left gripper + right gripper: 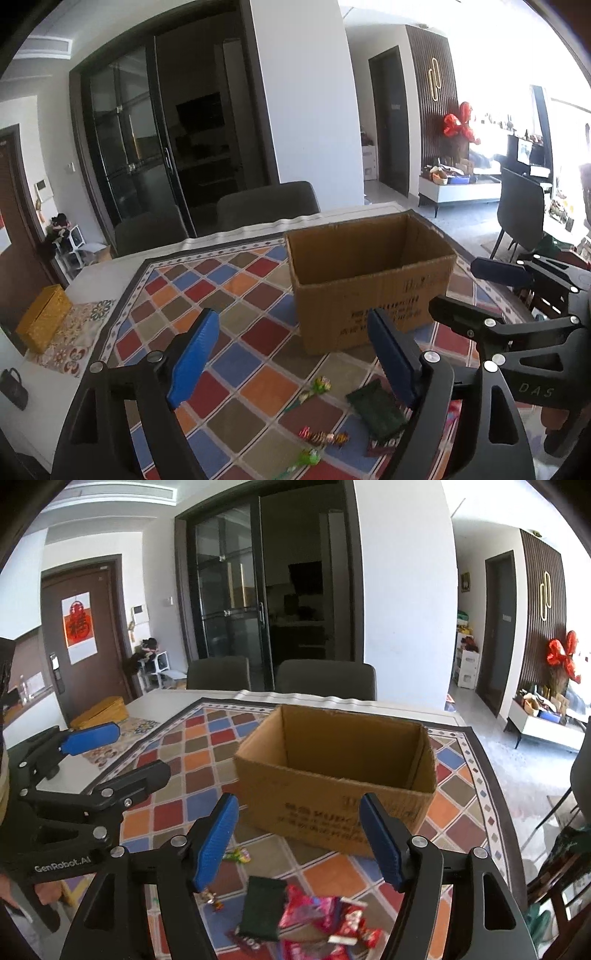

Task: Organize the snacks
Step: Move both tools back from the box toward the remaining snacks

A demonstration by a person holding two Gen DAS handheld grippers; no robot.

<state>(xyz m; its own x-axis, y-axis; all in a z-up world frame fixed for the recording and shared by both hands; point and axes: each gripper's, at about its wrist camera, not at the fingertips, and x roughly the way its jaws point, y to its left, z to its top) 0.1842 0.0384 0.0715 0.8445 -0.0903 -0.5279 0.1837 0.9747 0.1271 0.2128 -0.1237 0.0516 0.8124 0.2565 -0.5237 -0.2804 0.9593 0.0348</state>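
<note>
Blue pads of my left claw (288, 360) stand spread and released with nothing between them, and my right claw (299, 843) is equally parted and empty. Both hang above the snacks scattered on the patterned cloth (229, 295) that covers the worktop: a dark green packet (376, 410) at about 5 o'clock from my left claw, twisted candies (323, 438) at 6 o'clock, and a green-wrapped sweet (319, 386) just short of them. From the right wrist view, red wrappers (321, 915) pile beside that green packet (264, 908) at 6 o'clock, low under the pads. An open cardboard box (369, 280) stands at 12 o'clock beyond both claws, apart from the snacks, and what I can see of its inside looks empty. I judge this the reach before a pick: nothing is gathered yet. Next I should dip toward one wrapper, straddle it, close gently on its crinkly film, then lift it over the near wall of the box.
</note>
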